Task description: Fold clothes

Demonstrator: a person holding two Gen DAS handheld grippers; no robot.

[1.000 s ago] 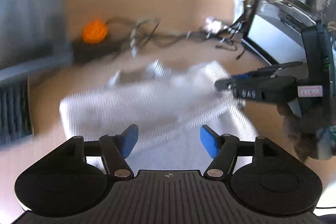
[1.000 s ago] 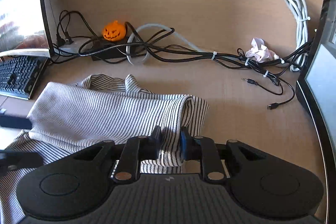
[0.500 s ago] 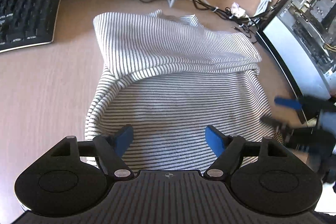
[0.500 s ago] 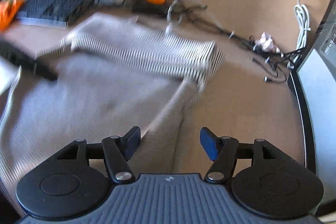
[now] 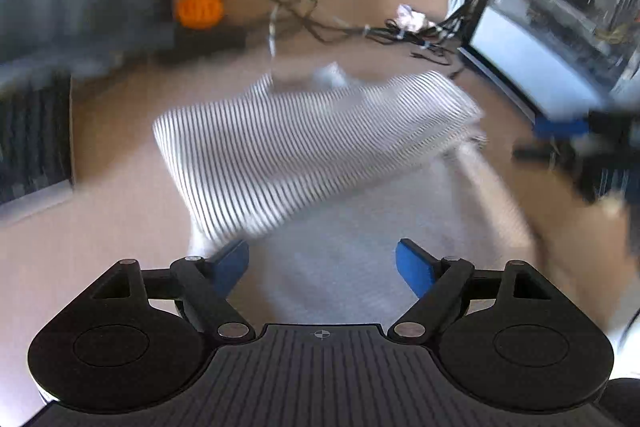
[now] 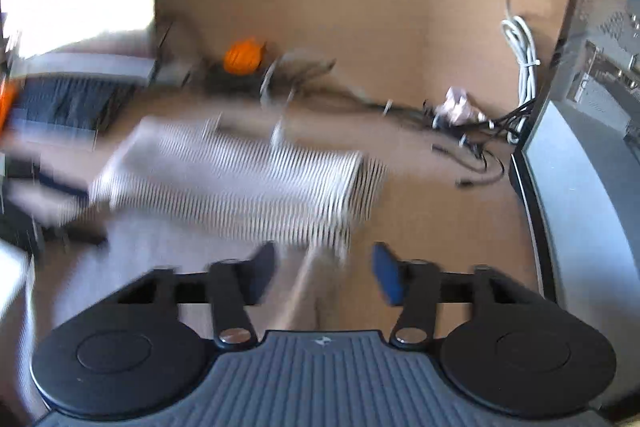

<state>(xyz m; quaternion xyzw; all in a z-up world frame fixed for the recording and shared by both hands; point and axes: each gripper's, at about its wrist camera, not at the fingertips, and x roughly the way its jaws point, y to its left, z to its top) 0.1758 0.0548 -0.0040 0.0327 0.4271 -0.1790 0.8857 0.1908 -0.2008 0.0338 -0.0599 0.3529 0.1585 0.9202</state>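
A white shirt with thin black stripes [image 5: 304, 151] lies on the tan desk, its far part folded over the near part; it also shows in the right wrist view [image 6: 240, 187]. Both views are motion-blurred. My left gripper [image 5: 322, 263] is open and empty, above the shirt's near part. My right gripper [image 6: 324, 271] is open and empty over the shirt's right edge. It also shows blurred at the right of the left wrist view [image 5: 560, 139].
An orange pumpkin figure [image 5: 200, 9] on a black box and tangled cables [image 5: 400, 31] lie along the back. A keyboard [image 5: 32, 139] is at the left. A computer case [image 5: 560, 39] stands at the right. A crumpled paper [image 6: 460, 105] lies among the cables.
The right gripper let go of the shirt's fold and opened. Both grippers have swung lower toward the shirt's near part since half a second ago.
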